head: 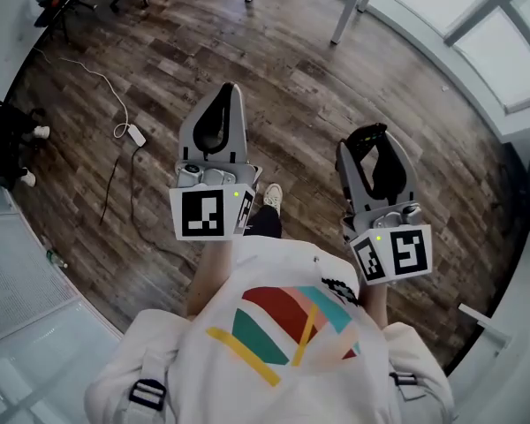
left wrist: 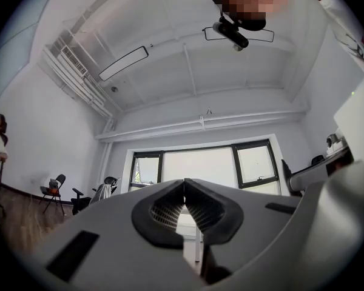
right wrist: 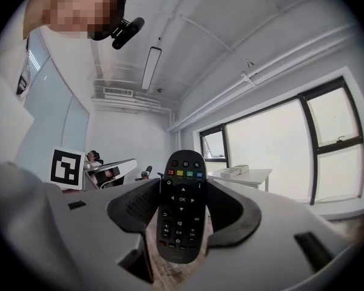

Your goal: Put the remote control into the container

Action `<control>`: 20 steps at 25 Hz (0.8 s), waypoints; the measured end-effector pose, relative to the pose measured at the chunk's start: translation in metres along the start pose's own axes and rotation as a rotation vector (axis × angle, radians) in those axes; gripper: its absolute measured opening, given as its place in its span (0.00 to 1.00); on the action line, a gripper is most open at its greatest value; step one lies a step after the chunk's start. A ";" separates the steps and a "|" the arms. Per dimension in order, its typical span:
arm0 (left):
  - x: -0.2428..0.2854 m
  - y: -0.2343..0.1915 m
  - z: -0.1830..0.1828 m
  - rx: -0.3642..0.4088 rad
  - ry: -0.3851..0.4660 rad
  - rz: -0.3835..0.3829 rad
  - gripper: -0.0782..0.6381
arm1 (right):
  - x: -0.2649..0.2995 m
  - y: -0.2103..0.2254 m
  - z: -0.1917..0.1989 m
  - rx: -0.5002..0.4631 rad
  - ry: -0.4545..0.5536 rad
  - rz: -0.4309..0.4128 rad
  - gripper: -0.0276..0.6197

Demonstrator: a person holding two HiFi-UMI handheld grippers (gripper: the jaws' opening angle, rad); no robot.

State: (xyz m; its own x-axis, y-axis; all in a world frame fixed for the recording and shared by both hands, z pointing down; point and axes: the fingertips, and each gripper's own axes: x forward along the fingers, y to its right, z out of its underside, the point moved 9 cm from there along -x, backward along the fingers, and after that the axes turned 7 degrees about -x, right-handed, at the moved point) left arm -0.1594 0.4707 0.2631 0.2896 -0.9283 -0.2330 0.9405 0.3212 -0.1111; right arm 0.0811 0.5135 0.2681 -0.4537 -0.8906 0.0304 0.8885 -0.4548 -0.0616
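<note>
The black remote control [right wrist: 182, 205], with coloured buttons near its top, stands upright between the jaws of my right gripper [right wrist: 183, 182], which is shut on its sides. In the head view the right gripper [head: 371, 135] is held out over the wooden floor, with the remote's dark top [head: 367, 136] at its tip. My left gripper [head: 230, 91] is held out beside it to the left. Its pads meet at the tips in the left gripper view [left wrist: 183, 190], with nothing between them. No container is in view.
Below me is a wooden floor [head: 291, 87] with a white cable and adapter [head: 134, 133] at the left and white table legs [head: 349, 7] ahead. A white table [right wrist: 242, 174] stands by the large windows [right wrist: 279, 150]. Office chairs [left wrist: 54, 190] line the far wall.
</note>
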 end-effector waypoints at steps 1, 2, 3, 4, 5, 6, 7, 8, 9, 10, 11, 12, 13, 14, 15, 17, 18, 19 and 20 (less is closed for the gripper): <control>0.008 -0.006 -0.002 0.002 -0.001 -0.001 0.12 | 0.014 0.000 -0.001 -0.005 0.002 -0.014 0.42; 0.016 -0.013 -0.003 0.005 -0.001 -0.001 0.12 | 0.028 0.001 -0.001 -0.008 0.002 -0.026 0.42; 0.024 -0.021 -0.004 0.008 0.001 -0.002 0.12 | 0.040 0.001 0.001 -0.009 0.000 -0.037 0.42; 0.031 -0.028 -0.005 0.010 0.003 -0.004 0.12 | 0.051 0.001 0.003 -0.005 -0.005 -0.043 0.42; 0.039 -0.034 -0.005 0.013 0.005 -0.005 0.12 | 0.061 0.002 0.005 0.002 -0.010 -0.044 0.42; 0.047 -0.039 -0.004 0.015 0.004 -0.001 0.12 | 0.068 0.004 0.007 0.009 -0.015 -0.038 0.42; 0.055 -0.043 -0.002 0.012 0.002 0.007 0.12 | 0.073 0.007 0.009 0.013 -0.020 -0.027 0.42; 0.062 -0.048 -0.001 0.003 -0.001 0.016 0.12 | 0.078 0.009 0.010 0.013 -0.026 -0.012 0.42; 0.070 -0.053 0.002 -0.014 -0.003 0.026 0.12 | 0.082 0.012 0.011 0.011 -0.034 0.005 0.42; 0.078 -0.057 0.004 -0.032 -0.007 0.033 0.12 | 0.085 0.015 0.012 0.011 -0.043 0.023 0.42; 0.086 -0.061 0.008 -0.044 -0.013 0.038 0.12 | 0.088 0.020 0.013 0.015 -0.051 0.042 0.42; 0.095 -0.063 0.011 -0.049 -0.022 0.041 0.12 | 0.090 0.026 0.015 0.023 -0.058 0.061 0.42; 0.104 -0.064 0.016 -0.050 -0.034 0.045 0.12 | 0.093 0.032 0.016 0.031 -0.064 0.077 0.42; 0.113 -0.064 0.020 -0.051 -0.045 0.049 0.12 | 0.097 0.040 0.018 0.037 -0.070 0.090 0.42; 0.122 -0.065 0.025 -0.053 -0.053 0.050 0.12 | 0.102 0.048 0.020 0.041 -0.075 0.098 0.42; 0.139 -0.067 0.033 -0.060 -0.058 0.043 0.12 | 0.118 0.063 0.024 0.042 -0.081 0.098 0.42; 0.147 -0.069 0.036 -0.062 -0.058 0.037 0.12 | 0.129 0.069 0.027 0.042 -0.081 0.092 0.42; 0.155 -0.071 0.040 -0.062 -0.059 0.031 0.12 | 0.141 0.076 0.029 0.040 -0.079 0.081 0.42; 0.164 -0.074 0.045 -0.061 -0.062 0.024 0.12 | 0.155 0.082 0.030 0.036 -0.075 0.067 0.42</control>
State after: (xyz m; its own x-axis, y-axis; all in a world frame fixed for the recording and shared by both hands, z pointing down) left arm -0.1736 0.2869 0.2763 0.3241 -0.9295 -0.1762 0.9211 0.3525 -0.1653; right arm 0.0856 0.3386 0.2979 -0.3876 -0.9162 0.1017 0.9193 -0.3923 -0.0306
